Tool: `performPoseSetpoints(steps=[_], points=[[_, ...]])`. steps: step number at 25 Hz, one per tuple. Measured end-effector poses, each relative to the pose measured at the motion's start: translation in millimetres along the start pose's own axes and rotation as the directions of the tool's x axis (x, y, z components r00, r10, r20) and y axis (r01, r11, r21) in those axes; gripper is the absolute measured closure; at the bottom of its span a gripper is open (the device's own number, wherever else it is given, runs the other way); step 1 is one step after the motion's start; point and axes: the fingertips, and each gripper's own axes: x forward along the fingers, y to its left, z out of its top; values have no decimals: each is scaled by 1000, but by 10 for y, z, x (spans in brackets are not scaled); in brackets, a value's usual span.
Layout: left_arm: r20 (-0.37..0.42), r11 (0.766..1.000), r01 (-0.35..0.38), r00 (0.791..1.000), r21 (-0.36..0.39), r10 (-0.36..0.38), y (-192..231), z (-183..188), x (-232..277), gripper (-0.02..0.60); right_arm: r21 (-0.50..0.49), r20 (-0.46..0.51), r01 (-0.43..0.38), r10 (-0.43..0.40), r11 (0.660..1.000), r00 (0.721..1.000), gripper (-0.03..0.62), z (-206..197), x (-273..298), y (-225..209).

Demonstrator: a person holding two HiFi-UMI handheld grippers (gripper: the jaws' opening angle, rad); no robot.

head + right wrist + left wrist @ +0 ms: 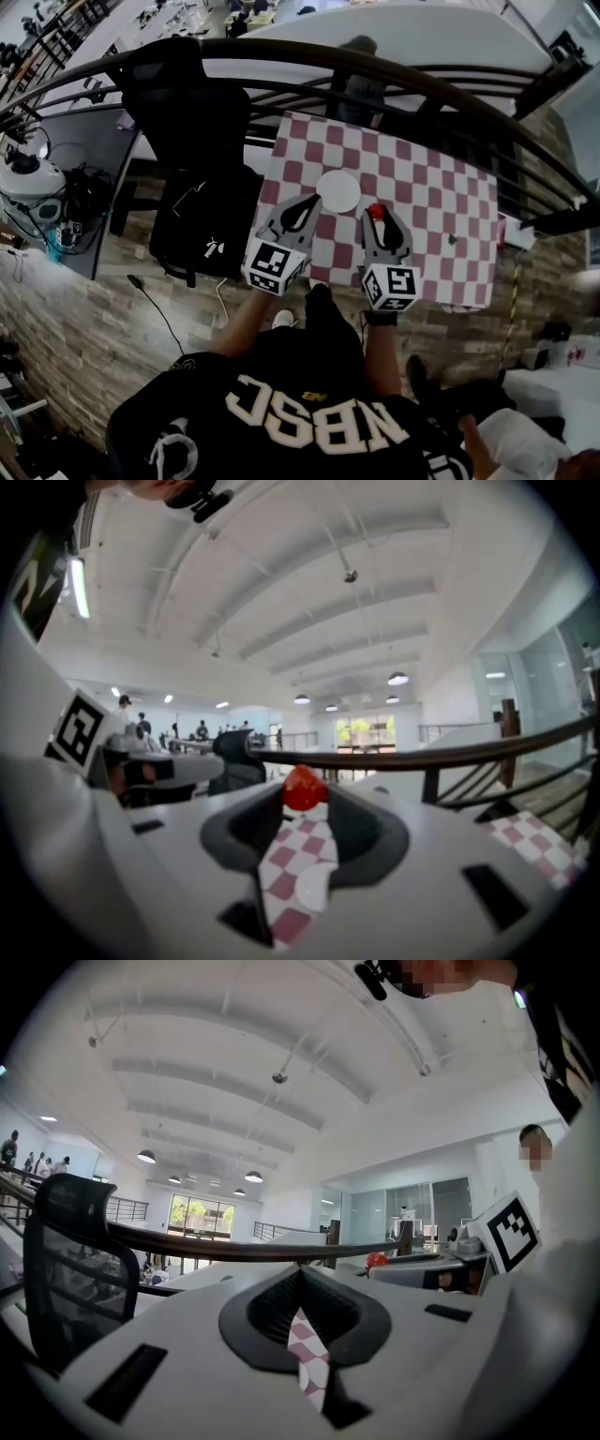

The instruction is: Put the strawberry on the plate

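Observation:
A red strawberry sits between the fingertips of my right gripper, just right of the white plate on the red-and-white checkered table. In the right gripper view the strawberry is pinched at the jaw tips, above the cloth, and part of the plate shows through the gap below it. My left gripper lies left of the plate with its jaws together and nothing in them. In the left gripper view only a thin strip of cloth shows between the jaws, and the strawberry is off to the right.
A black office chair and a black bag stand left of the table. A dark curved railing runs behind the table's far edge. A small dark object lies on the cloth at the right.

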Motion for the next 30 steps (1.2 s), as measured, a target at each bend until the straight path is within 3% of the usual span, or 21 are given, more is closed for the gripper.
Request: performPoseSetpoints(steps=[7, 14, 17, 24, 30], points=[[-128, 1000, -9, 992, -19, 6, 323, -685, 717, 568, -63, -192, -107, 93, 992, 977, 442, -683, 764, -536], [-214, 1000, -19, 977, -24, 13, 548, -1219, 1098, 568, -180, -393, -278, 190, 944, 900, 442, -1335, 1343, -746], [-251, 999, -23, 968, -33, 13, 634, -1536, 1193, 568, -226, -475, -376, 235, 899, 848, 442, -1676, 1552, -715], [-342, 996, -54, 939, -64, 30, 758, -2122, 1245, 568, -283, -634, -599, 322, 749, 703, 442, -2490, 1848, -449], [-390, 992, -91, 919, -91, 49, 848, -2424, 1163, 568, -249, -715, -654, 320, 714, 622, 442, -2975, 1993, -309]])
